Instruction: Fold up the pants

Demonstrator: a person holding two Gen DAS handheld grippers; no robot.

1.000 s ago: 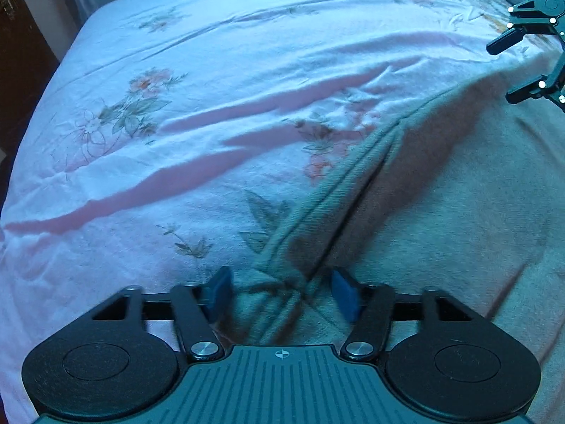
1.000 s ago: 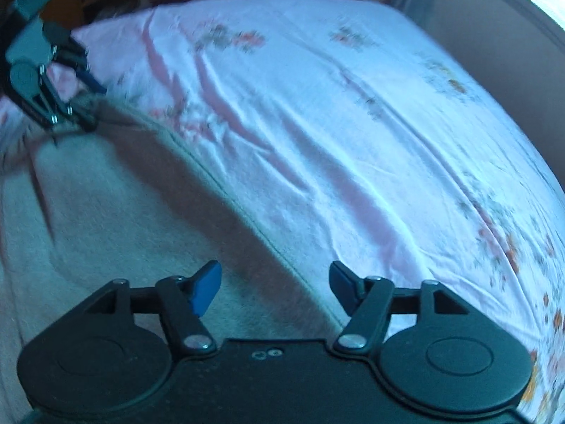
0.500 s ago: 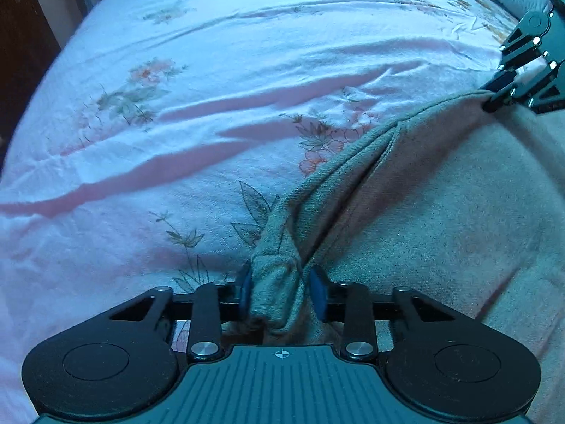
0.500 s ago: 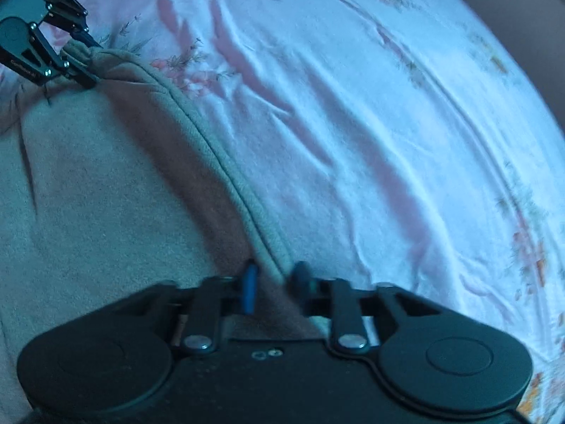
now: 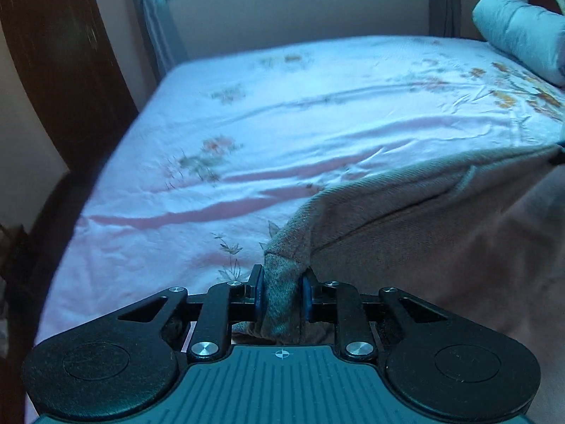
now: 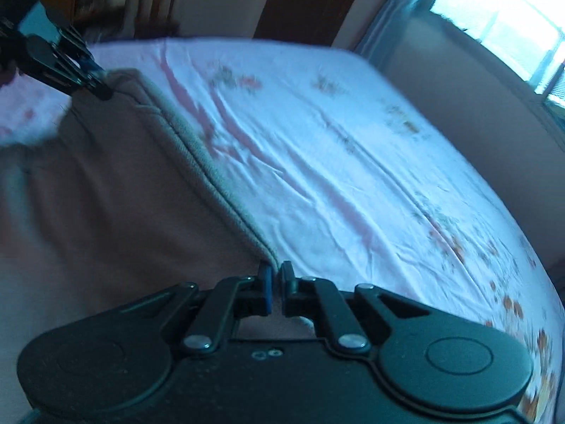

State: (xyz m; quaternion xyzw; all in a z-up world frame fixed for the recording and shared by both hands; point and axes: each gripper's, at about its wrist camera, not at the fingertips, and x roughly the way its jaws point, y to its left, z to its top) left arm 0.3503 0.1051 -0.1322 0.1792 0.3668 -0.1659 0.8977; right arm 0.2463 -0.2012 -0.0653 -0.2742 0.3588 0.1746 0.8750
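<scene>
Your left claw point(image 5: 281, 295) is closing on a bunched corner of the pants point(image 5: 423, 233), and the grey fabric fills the gap between its blue pads point(image 5: 260, 291). Your right claw point(image 6: 276, 284) is pinched tight on the other end of the same edge, with only a thin fold of cloth between its pads point(image 6: 267, 288).

The pants hang stretched between your two claws, their ribbed edge running taut from one to the other above the bed point(image 5: 300, 113). Below that edge the fabric drapes toward you in a broad sheet. In the right wrist view, your left claw shows at the upper left, gripping the far corner; in the left wrist view the far end of the edge runs off the right border, and the right claw is barely visible there.

The bed has a pink floral sheet, creased in long folds. A rolled pillow point(image 5: 519, 31) lies at its far right corner.
</scene>
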